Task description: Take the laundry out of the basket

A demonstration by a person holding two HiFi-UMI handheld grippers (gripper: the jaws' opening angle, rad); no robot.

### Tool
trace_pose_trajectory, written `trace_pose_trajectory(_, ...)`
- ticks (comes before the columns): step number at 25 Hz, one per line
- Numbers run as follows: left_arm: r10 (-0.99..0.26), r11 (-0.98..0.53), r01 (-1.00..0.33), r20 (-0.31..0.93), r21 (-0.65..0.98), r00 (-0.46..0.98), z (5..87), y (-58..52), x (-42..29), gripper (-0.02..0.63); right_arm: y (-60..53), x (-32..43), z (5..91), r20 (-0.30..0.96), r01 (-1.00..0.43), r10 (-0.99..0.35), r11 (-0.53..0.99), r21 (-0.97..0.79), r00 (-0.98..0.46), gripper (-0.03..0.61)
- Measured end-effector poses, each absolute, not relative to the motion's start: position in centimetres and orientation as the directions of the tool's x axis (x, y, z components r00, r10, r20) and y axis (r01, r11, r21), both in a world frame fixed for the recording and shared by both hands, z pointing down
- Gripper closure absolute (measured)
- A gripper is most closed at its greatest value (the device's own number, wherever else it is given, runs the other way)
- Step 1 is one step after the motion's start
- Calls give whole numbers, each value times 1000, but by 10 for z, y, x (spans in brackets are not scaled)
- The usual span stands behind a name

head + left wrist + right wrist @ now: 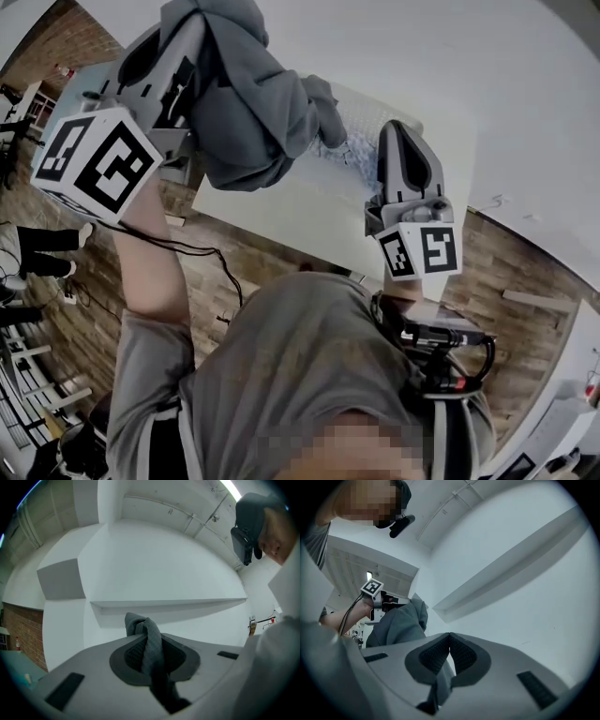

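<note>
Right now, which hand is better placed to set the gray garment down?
Left. The left tool is shut on the gray garment, bunched over the white table. The right tool is shut beside it, with no clear hold.

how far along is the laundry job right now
Done: a grey garment is lifted well clear of the white table. In hand: the left claw is clamped on a fold of it; the right claw is shut beside it. Left: setting it down; the basket isn't clearly visible, so I can't tell what remains inside.
</note>
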State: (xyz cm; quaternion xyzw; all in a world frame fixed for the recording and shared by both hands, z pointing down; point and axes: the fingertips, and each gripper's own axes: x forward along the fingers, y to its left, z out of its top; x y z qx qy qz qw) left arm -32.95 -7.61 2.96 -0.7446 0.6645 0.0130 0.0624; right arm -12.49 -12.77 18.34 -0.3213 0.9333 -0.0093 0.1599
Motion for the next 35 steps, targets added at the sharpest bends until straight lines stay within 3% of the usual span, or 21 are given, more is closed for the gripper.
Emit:
trace_pose_trajectory(22, -974, 151, -986, -179, -74, -136, -6, 65, -442, 571, -70, -219, 167, -232, -459, -465, 885, -83, -854, 571)
trace_pose_trajectory(35, -983, 167, -985, -72, 44, -170, 86, 34, -479, 571, -79, -228, 186, -149, -479, -480, 877, -43, -865, 571)
